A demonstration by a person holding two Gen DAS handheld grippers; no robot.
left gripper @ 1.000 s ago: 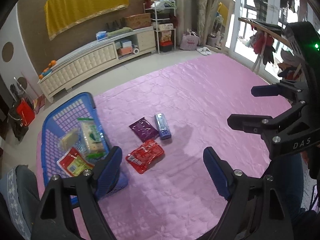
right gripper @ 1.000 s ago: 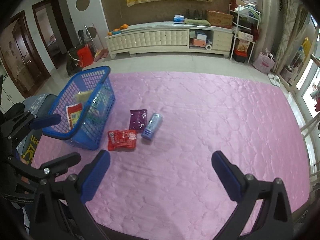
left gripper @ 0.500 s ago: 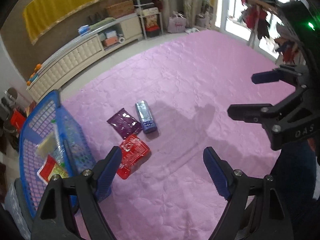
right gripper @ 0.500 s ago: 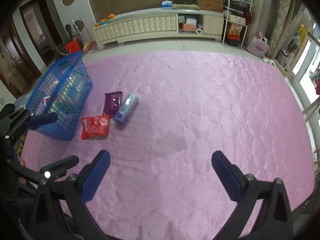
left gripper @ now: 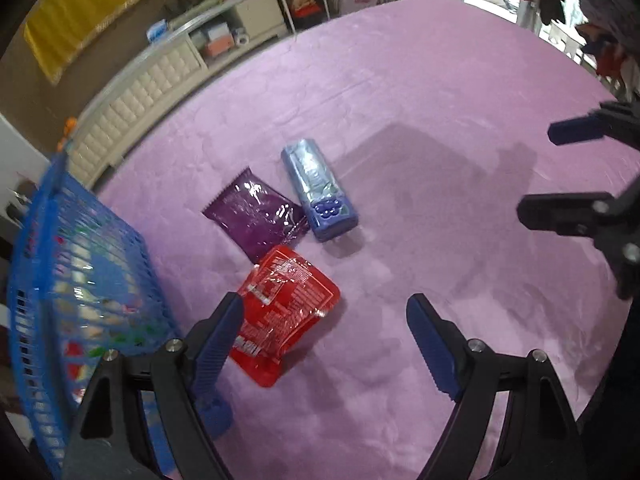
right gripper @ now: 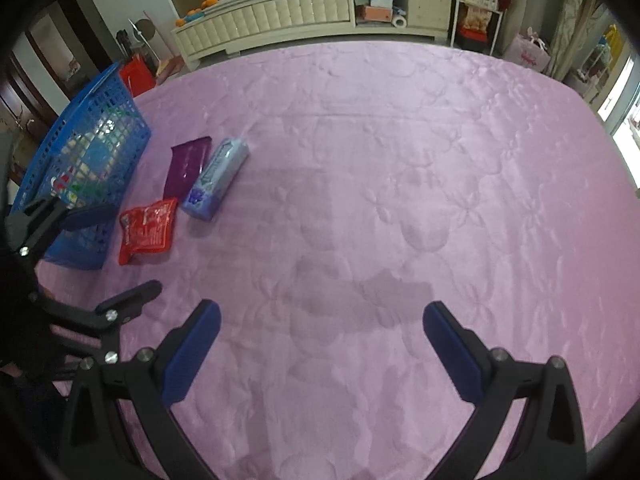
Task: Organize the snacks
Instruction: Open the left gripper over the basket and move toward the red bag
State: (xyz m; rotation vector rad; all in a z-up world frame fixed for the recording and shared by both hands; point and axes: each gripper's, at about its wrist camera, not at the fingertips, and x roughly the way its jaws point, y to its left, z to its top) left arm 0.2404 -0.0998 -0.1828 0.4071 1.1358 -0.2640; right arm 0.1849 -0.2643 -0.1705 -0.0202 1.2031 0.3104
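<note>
From the left wrist camera, the left gripper [left gripper: 324,328] is open wide and holds nothing. It hangs low over a pink quilt [left gripper: 420,92]. Its left finger [left gripper: 218,336] covers one corner of a red snack bag [left gripper: 290,300]. Three snacks lie on the quilt: the red bag, a purple snack bag [left gripper: 256,214] just behind it, and a blue snack pack [left gripper: 318,194] right beside the purple one. The red and purple bags touch or overlap a little. A blue basket [left gripper: 36,240] stands at the left, close to the red bag, with more snacks inside, too blurry to count. To the right of the snacks the quilt is bare all the way to the right gripper [left gripper: 560,172], which is open at the right edge of the view. Behind the quilt are a long white cabinet [left gripper: 160,80] and a yellow cloth [left gripper: 92,8] on the wall.

From the right wrist camera, the right gripper [right gripper: 320,328] is open and holds nothing. It hangs over a wide bare part of the pink quilt [right gripper: 400,160], well apart from the snacks. The three snacks sit far left: the red snack bag [right gripper: 148,230], the purple snack bag [right gripper: 186,168] and the blue snack pack [right gripper: 214,180]. The blue basket [right gripper: 132,92] stands just left of them. The left gripper [right gripper: 100,256] shows at the left edge, in front of the basket. The white cabinet [right gripper: 280,16] runs along the far wall, with one pile of oranges [right gripper: 198,10] on top.
</note>
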